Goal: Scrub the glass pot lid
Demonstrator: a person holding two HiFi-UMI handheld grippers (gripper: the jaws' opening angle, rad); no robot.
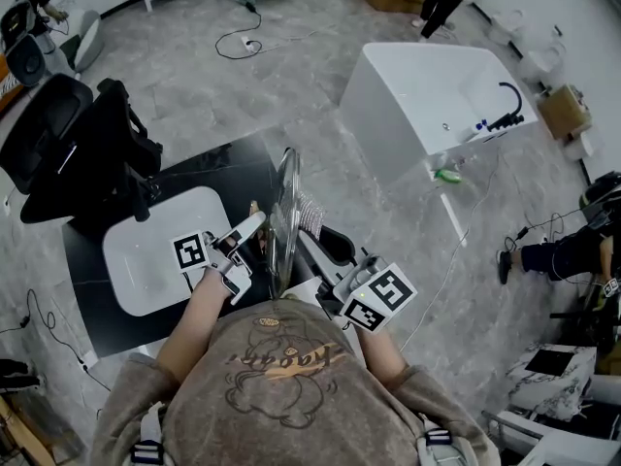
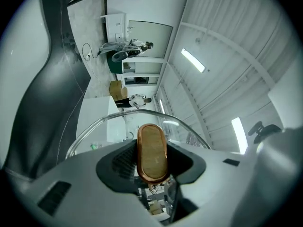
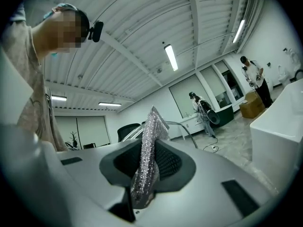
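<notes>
The glass pot lid (image 1: 283, 212) stands on edge in the air in front of the person. My left gripper (image 1: 252, 229) is shut on its copper-coloured oval handle (image 2: 152, 152); the lid's rim (image 2: 109, 123) arcs behind the jaws in the left gripper view. On the lid's other side, my right gripper (image 1: 315, 243) is shut on a silvery mesh scrub cloth (image 3: 149, 150). The cloth (image 1: 310, 212) lies close against the lid's right face. In the right gripper view the lid's rim (image 3: 185, 128) shows just beyond the cloth.
Below the grippers is a black countertop (image 1: 233, 168) with a white sink basin (image 1: 155, 255). Black office chairs (image 1: 68, 144) stand at the left. A white bathtub (image 1: 427, 90) with a black tap stands at the upper right. Cables lie on the marble floor (image 1: 243, 42).
</notes>
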